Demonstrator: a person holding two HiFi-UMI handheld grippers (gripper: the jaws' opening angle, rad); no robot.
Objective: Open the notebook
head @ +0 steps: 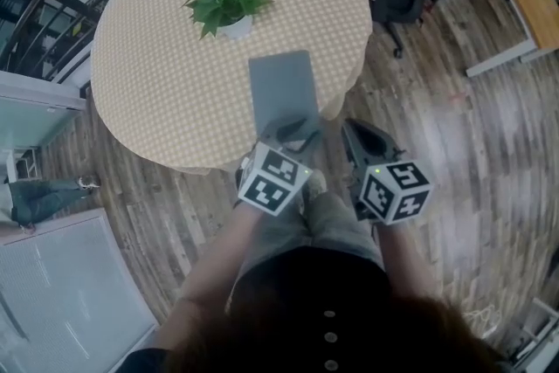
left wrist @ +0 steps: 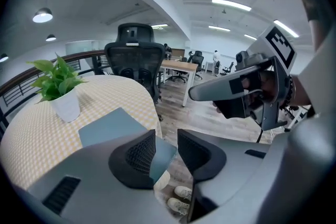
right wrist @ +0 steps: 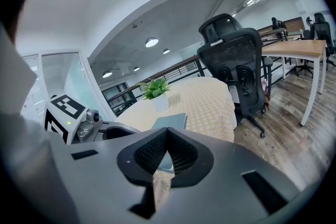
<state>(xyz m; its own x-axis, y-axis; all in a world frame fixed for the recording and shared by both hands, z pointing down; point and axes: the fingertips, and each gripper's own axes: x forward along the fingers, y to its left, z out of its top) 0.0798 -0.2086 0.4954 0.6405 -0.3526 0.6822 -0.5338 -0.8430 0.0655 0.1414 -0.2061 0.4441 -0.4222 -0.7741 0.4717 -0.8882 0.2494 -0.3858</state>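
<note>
Left claw (left wrist: 166,135) has its two jaws standing apart, with a gap between them. Through that gap I see the near corner of the notebook (left wrist: 107,126). The jaws do not squeeze it. From the head view, my left claw (head: 293,131) sits right at the near end of the notebook (head: 281,87).

The notebook is shut. Its cover is grey-blue. It lies flat on the round table (head: 157,57), which has a yellow checked cloth, and its near end reaches the table's edge. A green plant (head: 225,0) in a white pot stands farther back on the table, apart from the notebook.

My right claw (right wrist: 167,131) has its jaws closed, tips touching, with nothing in them. It hangs over the wooden floor (head: 454,144), just beside the left claw and off the table. A black office chair (left wrist: 134,57) stands behind the table.
</note>
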